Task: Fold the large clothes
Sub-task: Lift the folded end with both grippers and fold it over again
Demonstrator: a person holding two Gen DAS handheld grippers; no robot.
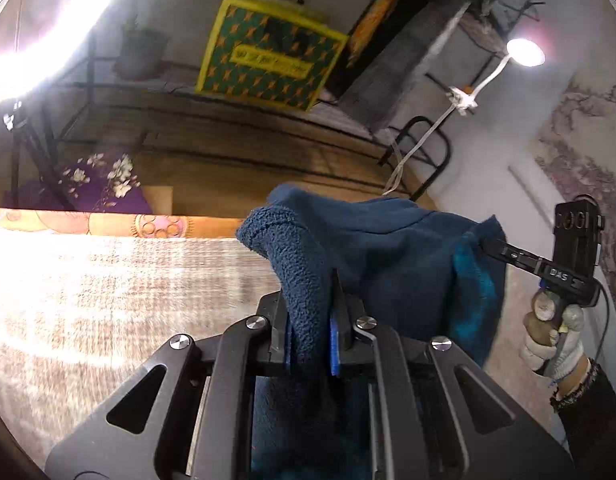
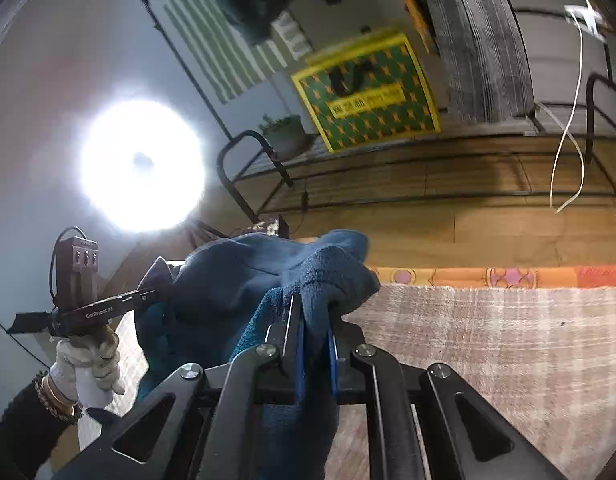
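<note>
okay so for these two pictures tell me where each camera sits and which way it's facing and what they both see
Left wrist: on the left gripper, looking along its fingers, shut on the blue fleece garment; the gloved right hand shows at right.
Right wrist: on the right gripper, shut on the same garment, facing the shelf; the gloved left hand shows at left.
Shared: the garment, pale checked blanket, yellow-green box.

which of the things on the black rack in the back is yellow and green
The patterned box, yellow-edged with a green and orange print. The plant pot beside it is dull grey, and the leaning slab is dark grey.
</note>
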